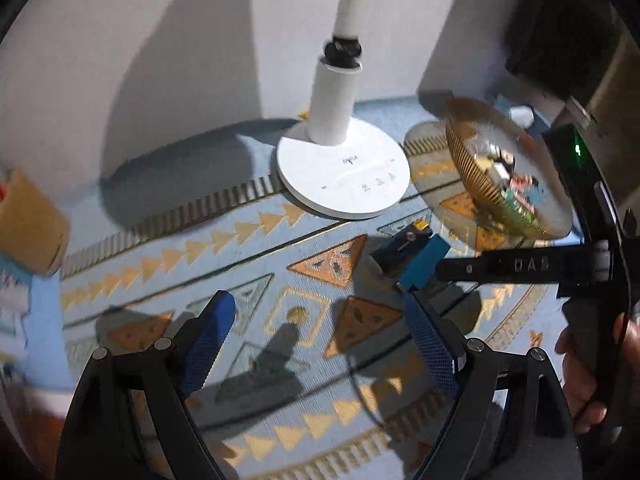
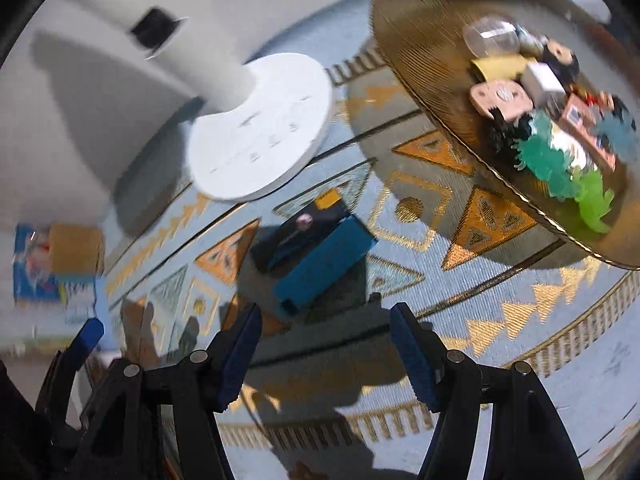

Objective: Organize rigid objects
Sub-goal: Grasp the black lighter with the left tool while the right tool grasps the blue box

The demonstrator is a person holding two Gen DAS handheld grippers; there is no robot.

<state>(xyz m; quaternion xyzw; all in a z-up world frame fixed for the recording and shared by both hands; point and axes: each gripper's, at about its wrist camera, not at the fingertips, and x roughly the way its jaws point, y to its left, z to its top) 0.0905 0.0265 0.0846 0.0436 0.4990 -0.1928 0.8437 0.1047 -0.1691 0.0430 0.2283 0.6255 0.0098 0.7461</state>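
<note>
A blue and black box-like device (image 2: 316,252) lies on the patterned blue cloth (image 2: 500,352), just ahead of my right gripper (image 2: 324,316), which is open and empty. The device also shows in the left wrist view (image 1: 412,256), ahead and right of my left gripper (image 1: 320,312), also open and empty. A gold ribbed plate (image 2: 420,40) at the right holds several small toys and blocks; it shows in the left wrist view too (image 1: 472,160). In the left wrist view the right gripper's black frame (image 1: 520,268) reaches in from the right beside the device.
A white lamp base (image 1: 344,172) with its post stands at the back near the wall, also in the right wrist view (image 2: 260,136). A cardboard box (image 1: 28,224) and colourful packaging sit at the left edge. A dark appliance (image 1: 576,148) stands at the far right.
</note>
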